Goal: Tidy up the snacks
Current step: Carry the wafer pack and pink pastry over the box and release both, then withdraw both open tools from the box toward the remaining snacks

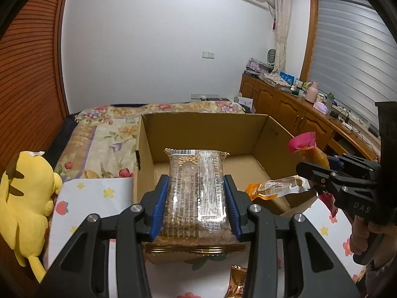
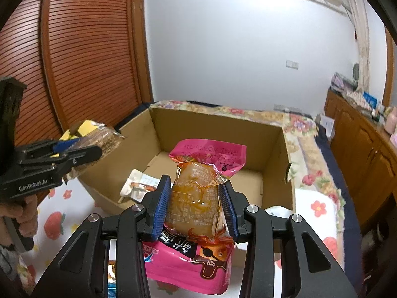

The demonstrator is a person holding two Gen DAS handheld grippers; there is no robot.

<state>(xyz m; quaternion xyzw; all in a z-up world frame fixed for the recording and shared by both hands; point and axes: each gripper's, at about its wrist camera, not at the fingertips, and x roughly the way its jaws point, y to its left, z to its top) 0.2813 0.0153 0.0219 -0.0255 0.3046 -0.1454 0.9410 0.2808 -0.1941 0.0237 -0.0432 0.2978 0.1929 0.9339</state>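
My left gripper [image 1: 197, 186] is shut on a clear brown cracker pack [image 1: 196, 191], held above the near edge of an open cardboard box [image 1: 198, 129]. My right gripper [image 2: 196, 193] is shut on a pink and orange snack pouch [image 2: 198, 188], held over the box [image 2: 218, 134] at its near side. In the left wrist view the right gripper [image 1: 310, 173] shows at the right with the pouch [image 1: 304, 140]. In the right wrist view the left gripper [image 2: 82, 149] shows at the left with the cracker pack [image 2: 104, 139]. A small snack packet [image 1: 278, 185] lies inside the box, also seen in the right wrist view [image 2: 139, 186].
The box stands on a bed with a floral blanket [image 1: 106, 134] and a white fruit-print sheet [image 1: 99, 193]. A yellow plush toy [image 1: 27, 198] lies at the left. An orange snack packet [image 1: 238, 280] lies on the sheet in front. Wooden cabinets [image 1: 292, 109] line the right wall.
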